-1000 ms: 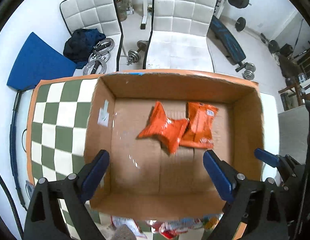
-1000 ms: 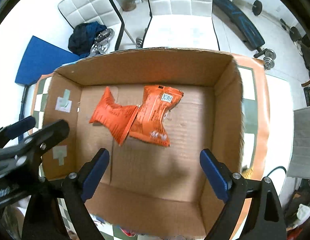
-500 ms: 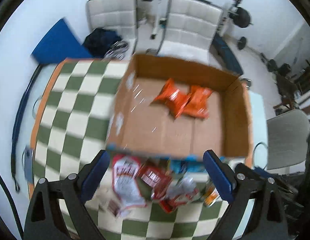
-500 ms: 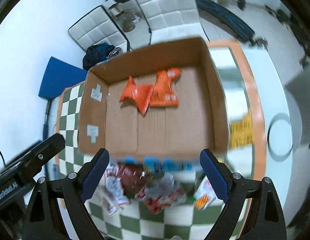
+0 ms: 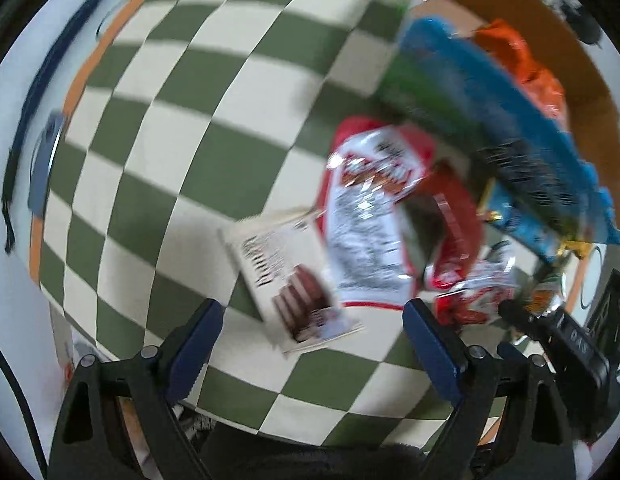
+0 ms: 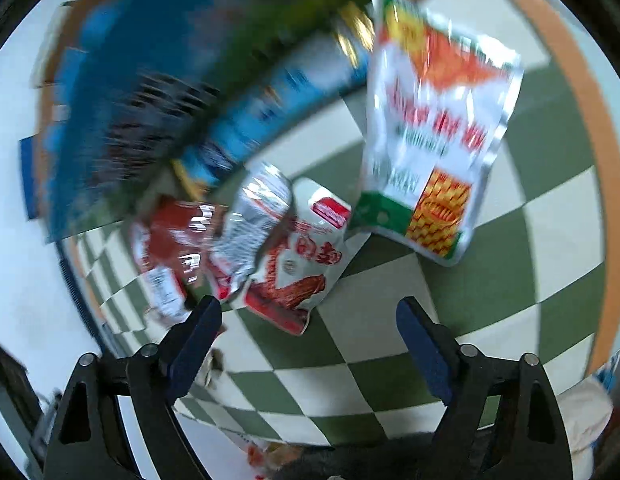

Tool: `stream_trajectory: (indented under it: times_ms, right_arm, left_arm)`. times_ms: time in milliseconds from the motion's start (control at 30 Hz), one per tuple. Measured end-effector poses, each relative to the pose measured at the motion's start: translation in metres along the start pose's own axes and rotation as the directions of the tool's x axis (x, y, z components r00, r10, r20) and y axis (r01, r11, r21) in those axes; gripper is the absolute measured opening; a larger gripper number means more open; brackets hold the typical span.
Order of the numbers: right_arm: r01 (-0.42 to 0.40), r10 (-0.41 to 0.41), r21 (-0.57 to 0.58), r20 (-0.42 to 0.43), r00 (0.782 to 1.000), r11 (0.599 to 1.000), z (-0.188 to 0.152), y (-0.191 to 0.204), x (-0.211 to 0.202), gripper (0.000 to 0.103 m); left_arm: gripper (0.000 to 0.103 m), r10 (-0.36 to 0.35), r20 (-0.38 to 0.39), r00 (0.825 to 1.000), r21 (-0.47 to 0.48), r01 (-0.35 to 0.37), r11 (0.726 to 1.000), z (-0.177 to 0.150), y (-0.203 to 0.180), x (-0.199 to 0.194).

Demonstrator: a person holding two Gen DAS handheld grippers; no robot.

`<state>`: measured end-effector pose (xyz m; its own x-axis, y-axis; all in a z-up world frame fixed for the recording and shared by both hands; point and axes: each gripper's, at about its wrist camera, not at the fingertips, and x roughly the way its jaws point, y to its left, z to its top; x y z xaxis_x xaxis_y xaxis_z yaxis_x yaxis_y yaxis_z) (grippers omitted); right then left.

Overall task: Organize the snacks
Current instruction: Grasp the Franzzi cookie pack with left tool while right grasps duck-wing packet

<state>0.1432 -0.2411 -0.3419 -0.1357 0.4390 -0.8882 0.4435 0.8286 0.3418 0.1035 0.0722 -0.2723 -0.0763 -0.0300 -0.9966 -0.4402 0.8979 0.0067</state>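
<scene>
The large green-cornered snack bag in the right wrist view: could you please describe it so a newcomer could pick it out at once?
Start from the green-and-cream checkered tablecloth. Right of the small red-and-white packets lies one much bigger pouch, the silver-edged bag. Unlike its neighbours, it has a green lower corner, an orange lattice picture and red lettering.

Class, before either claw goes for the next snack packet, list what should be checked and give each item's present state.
1. Left claw open, empty: ok.
2. Right claw open, empty: ok.
3. Flat white cake packet lies ahead of the left claw: ok.
4. White-and-red packet lies ahead of the right claw: ok.
5. Views sharp enough to aim: not ok, blurred.
6. Room left in the cardboard box: cannot tell.
</scene>
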Motion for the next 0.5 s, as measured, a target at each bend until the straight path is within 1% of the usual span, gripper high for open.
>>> stream_trajectory:
  times_ms: [100, 167, 200, 267, 333, 367, 433, 467, 500]
  right_arm:
    - [0.011, -0.011, 0.053, -0.011, 1.0, 0.999, -0.001, 0.001, 0.02, 0.085]
    - [0.03, -0.029, 0.053, -0.006, 1.0, 0.998, 0.001, 0.009, 0.026, 0.084]
    - [0.055, -0.055, 0.042, 0.001, 0.998, 0.998, 0.001, 0.016, 0.03, 0.085]
    - [0.115, -0.115, 0.009, 0.019, 0.993, 0.993, 0.0, 0.029, 0.033, 0.084]
    - [0.165, -0.164, -0.051, 0.036, 0.986, 0.985, -0.003, 0.044, 0.037, 0.084]
    - [0.21, -0.206, -0.091, 0.046, 0.977, 0.973, -0.005, 0.053, 0.038, 0.084]
    - [0.266, -0.26, -0.16, 0.061, 0.964, 0.951, -0.01, 0.063, 0.041, 0.082]
    - [0.298, -0.292, -0.197, 0.061, 0.955, 0.934, -0.013, 0.066, 0.045, 0.069]
    - [0.33, -0.325, -0.239, 0.063, 0.944, 0.913, -0.017, 0.069, 0.049, 0.06]
  left_arm:
    - [0.092, 0.0, -0.022, 1.0, -0.04, 0.0, 0.999, -0.001, 0.014, 0.013]
    - [0.092, -0.002, -0.033, 0.999, -0.06, 0.0, 0.998, -0.001, 0.021, 0.02]
    - [0.092, -0.002, -0.039, 0.999, -0.068, 0.0, 0.998, 0.0, 0.023, 0.023]
    - [0.092, -0.011, -0.053, 0.999, -0.085, 0.007, 0.996, 0.001, 0.027, 0.031]
    - [0.092, -0.015, -0.062, 0.998, -0.096, 0.009, 0.995, 0.002, 0.029, 0.036]
    - [0.092, -0.019, -0.068, 0.997, -0.099, 0.012, 0.995, 0.003, 0.029, 0.04]
    - [0.092, -0.03, -0.083, 0.996, -0.104, 0.021, 0.994, 0.005, 0.028, 0.047]
    - [0.092, -0.033, -0.087, 0.996, -0.104, 0.024, 0.994, 0.007, 0.028, 0.05]
    - [0.092, -0.037, -0.093, 0.995, -0.1, 0.028, 0.995, 0.009, 0.027, 0.055]
